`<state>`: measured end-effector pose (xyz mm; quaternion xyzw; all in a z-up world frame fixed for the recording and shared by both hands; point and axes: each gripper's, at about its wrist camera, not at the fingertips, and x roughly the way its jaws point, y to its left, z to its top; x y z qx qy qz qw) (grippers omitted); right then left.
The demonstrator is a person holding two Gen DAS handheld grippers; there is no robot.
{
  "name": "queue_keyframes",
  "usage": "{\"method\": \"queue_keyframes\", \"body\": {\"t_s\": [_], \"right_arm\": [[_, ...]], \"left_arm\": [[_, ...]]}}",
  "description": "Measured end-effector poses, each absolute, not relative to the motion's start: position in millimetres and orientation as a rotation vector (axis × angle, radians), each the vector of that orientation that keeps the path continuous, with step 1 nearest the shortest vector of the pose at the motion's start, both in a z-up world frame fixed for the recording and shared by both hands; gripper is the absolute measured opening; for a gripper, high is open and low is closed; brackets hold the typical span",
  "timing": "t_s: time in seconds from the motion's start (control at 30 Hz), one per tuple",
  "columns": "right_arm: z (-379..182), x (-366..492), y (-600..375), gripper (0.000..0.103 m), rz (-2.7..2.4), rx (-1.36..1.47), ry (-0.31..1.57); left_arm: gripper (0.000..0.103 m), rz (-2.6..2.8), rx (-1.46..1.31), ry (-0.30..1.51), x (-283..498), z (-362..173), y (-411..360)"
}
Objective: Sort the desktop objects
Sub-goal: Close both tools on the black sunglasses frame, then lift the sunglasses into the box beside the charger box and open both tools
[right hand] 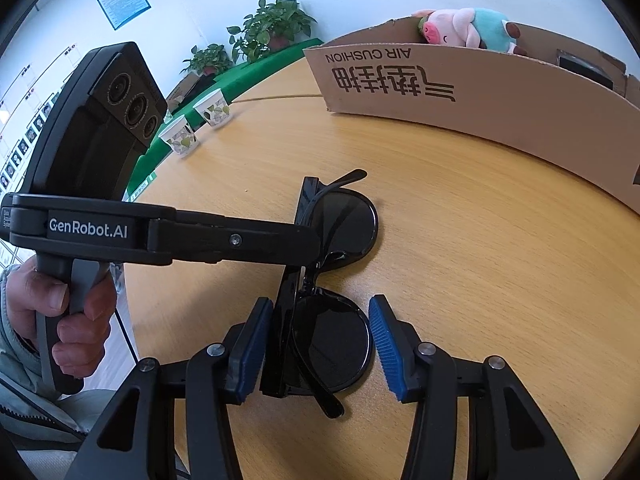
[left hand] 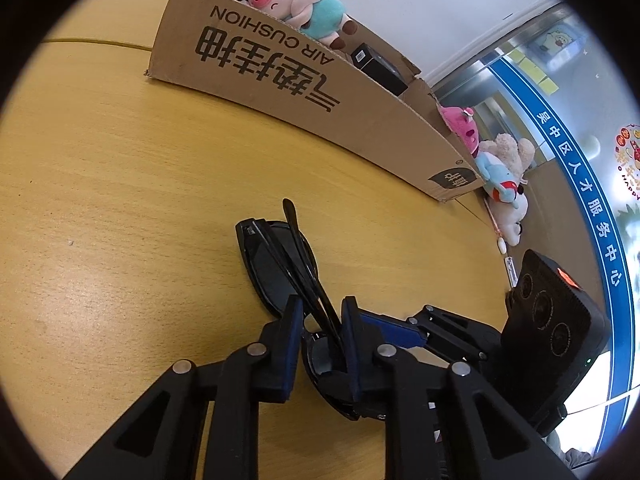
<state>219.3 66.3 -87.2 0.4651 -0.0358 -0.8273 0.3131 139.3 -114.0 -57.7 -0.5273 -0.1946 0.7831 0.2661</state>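
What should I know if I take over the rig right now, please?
Left claw: closed on the folded sunglasses at the bridge; they lie on the table.
Right claw: open, straddling the near lens.
Done: pig plush and a black box sit in the cardboard box.
Left: the sunglasses, and probably the plush toys beside the cardboard box.

Round-edged light wooden tabletop [right hand: 460, 240], grain visible. Two white paper cups with a green leaf print [right hand: 196, 122] side by side near its far edge. Beyond them a green surface [right hand: 256, 70] carrying leafy potted plants [right hand: 272, 24]. Blue-framed notice [right hand: 123, 1] on white wall. Blue banner with white Chinese characters [left hand: 576, 184] across glass.
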Motion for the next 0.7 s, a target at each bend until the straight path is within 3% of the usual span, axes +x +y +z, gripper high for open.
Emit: {"method": "queue_keyframes", "body": {"t_s": [0.23, 0.47, 0.53, 0.6, 0.7], "right_arm": [[-86.1, 215.0, 66.3, 0.047, -2.182, 1.223, -0.102], [-71.1, 220.1, 75.5, 0.039, -2.2, 1.165, -0.138], [-65.0, 220.5, 79.3, 0.032, -2.21, 1.145, -0.158], [-59.5, 222.9, 85.7, 0.018, -2.216, 1.132, -0.179], [-51.3, 222.5, 94.0, 0.016, -2.222, 1.106, -0.228]], "left_arm": [[0.014, 2.094, -1.396, -0.524, 137.8, -53.2, -108.5], [0.009, 2.08, -1.344, -0.478, 136.9, -36.8, -94.0], [0.008, 2.074, -1.324, -0.46, 135.6, -30.3, -87.9], [0.008, 2.069, -1.307, -0.444, 134.0, -25.1, -82.3], [0.008, 2.06, -1.277, -0.412, 131.3, -15.4, -71.7]]}}
